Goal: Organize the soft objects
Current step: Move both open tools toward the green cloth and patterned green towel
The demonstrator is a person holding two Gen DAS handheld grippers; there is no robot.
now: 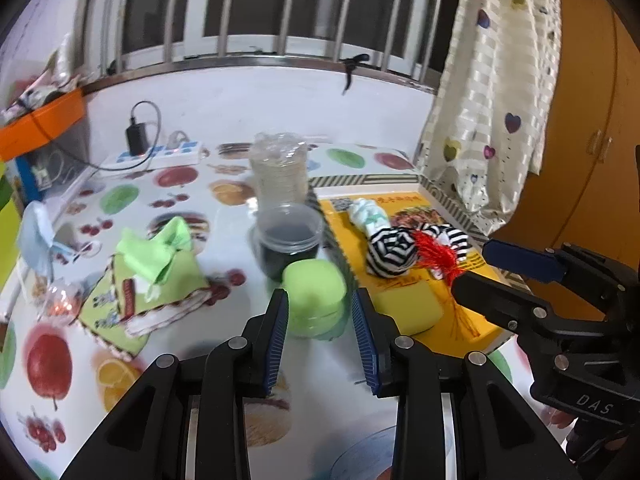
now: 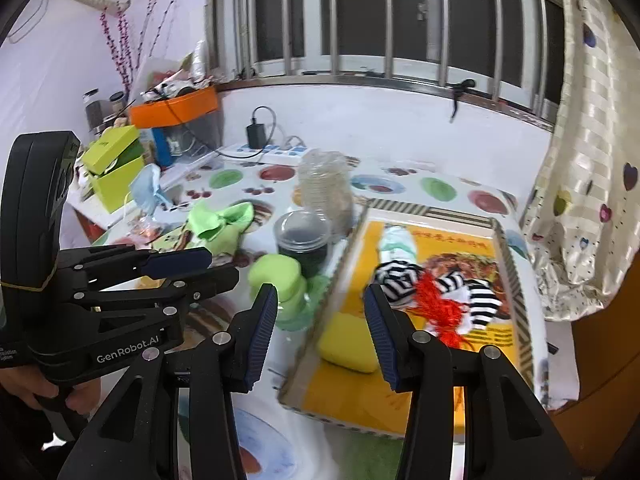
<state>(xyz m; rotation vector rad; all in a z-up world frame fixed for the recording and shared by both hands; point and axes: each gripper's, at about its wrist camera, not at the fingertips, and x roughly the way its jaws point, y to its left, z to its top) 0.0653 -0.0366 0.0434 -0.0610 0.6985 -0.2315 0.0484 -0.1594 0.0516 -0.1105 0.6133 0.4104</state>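
Striped sock in yellow tray

Table w/ fruit-print cloth carries it all. On it: cardboard tray at right, green sponge just beside its left edge, dark lidded jar behind the sponge, clear plastic jar further back. Left side: green cloth on a printed pouch, blue face mask near the edge. Power strip at the back by the wall.
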